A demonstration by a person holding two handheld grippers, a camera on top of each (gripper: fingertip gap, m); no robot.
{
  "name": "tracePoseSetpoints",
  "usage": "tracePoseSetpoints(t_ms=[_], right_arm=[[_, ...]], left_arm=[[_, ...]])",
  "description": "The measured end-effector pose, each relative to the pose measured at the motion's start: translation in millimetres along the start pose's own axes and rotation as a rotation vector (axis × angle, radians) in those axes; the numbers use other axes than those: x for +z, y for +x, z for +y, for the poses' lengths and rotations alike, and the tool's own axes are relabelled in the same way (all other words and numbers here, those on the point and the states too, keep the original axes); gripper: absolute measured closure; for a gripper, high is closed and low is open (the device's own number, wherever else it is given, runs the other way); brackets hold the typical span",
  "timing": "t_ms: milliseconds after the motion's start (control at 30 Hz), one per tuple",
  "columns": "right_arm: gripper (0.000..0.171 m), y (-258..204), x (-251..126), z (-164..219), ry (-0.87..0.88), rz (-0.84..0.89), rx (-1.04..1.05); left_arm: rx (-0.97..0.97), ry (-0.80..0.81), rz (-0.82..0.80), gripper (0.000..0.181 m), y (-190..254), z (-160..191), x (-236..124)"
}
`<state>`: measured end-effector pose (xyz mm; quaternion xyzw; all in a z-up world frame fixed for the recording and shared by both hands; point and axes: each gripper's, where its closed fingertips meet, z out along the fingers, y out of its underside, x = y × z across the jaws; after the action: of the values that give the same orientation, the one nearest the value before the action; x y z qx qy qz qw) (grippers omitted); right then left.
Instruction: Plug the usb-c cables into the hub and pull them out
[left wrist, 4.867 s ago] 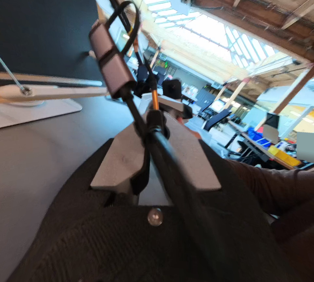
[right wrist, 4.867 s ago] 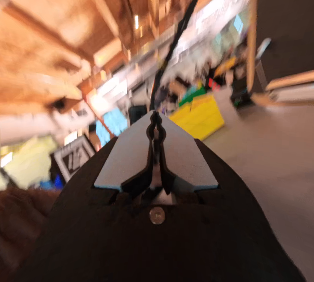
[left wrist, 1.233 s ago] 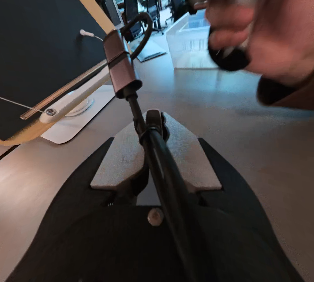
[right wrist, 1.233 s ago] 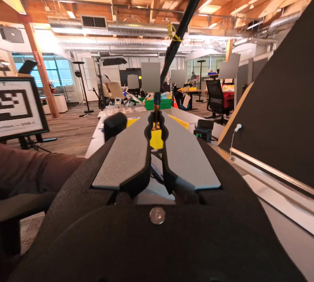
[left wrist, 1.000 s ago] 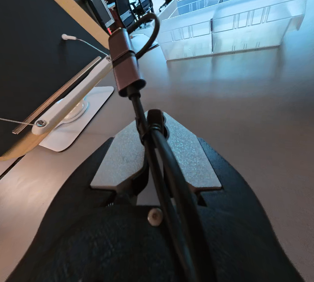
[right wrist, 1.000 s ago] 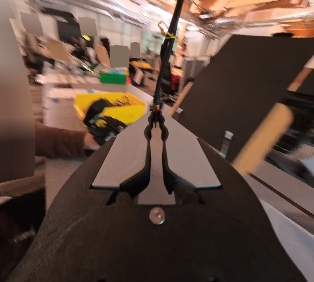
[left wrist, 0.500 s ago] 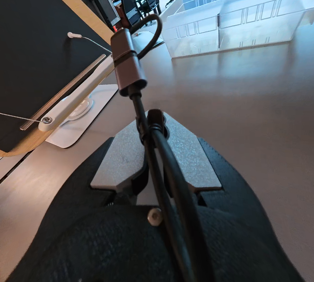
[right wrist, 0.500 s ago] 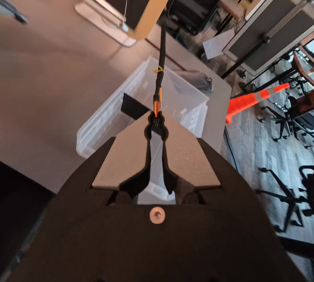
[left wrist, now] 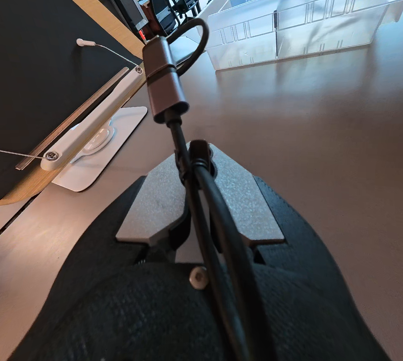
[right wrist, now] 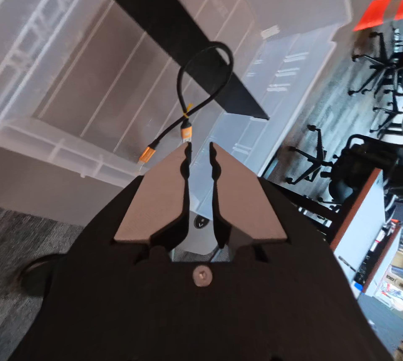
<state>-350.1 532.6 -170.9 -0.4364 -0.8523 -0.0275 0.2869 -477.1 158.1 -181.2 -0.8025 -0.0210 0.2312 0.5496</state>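
In the left wrist view my left gripper (left wrist: 194, 154) is shut on a black cable (left wrist: 181, 141) that runs up into the near end of the grey metal hub (left wrist: 165, 80). The hub hangs in the air above the table. A short black cable loop (left wrist: 199, 43) curls from its far end. A thicker black cable (left wrist: 220, 209) runs back over the gripper. In the right wrist view my right gripper (right wrist: 199, 145) is open and empty. Just beyond its tips is a looped black cable (right wrist: 205, 71) with two orange plugs (right wrist: 186, 132), over the clear bin (right wrist: 87, 67).
A clear plastic bin (left wrist: 305, 30) stands on the grey table (left wrist: 305, 132) ahead of the left gripper. A black board with a wooden edge (left wrist: 43, 45) leans on a white stand (left wrist: 98, 132) at left. The bin holds a black divider (right wrist: 174, 34). Office chairs (right wrist: 327, 165) and an orange cone (right wrist: 379, 15) are beyond. There is about 40 cm between the tips of the two grippers.
My right gripper swung down over the clear bin and opened, letting go of the orange-plugged cable. My left gripper stayed shut on the hub's cable and barely moved.
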Motion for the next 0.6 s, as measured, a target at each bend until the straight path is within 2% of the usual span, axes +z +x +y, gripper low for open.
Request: tracePoseSetpoints(t_ms=[167, 267, 367, 500, 600], right_arm=[[0.147, 8, -26, -34, 0.172, 0.032, 0.083], [0.140, -10, -49, -68, 0.317, -0.003, 0.077], [0.139, -55, -78, -115, 0.496, -0.084, -0.006], [0.139, -140, -117, -184, 0.722, -0.255, -0.170], [0.121, -192, -130, -228, 0.812, -0.315, -0.274]], left_arm=[[0.015, 0.018, 0.023, 0.174, 5, -4, -1], [0.038, 0.040, 0.053, 0.174, 13, -9, -1], [0.065, 0.093, 0.170, 0.174, 34, -17, -4], [0.149, 0.144, 0.277, 0.174, 63, -27, -10], [0.243, 0.130, 0.296, 0.174, 75, -23, -9]])
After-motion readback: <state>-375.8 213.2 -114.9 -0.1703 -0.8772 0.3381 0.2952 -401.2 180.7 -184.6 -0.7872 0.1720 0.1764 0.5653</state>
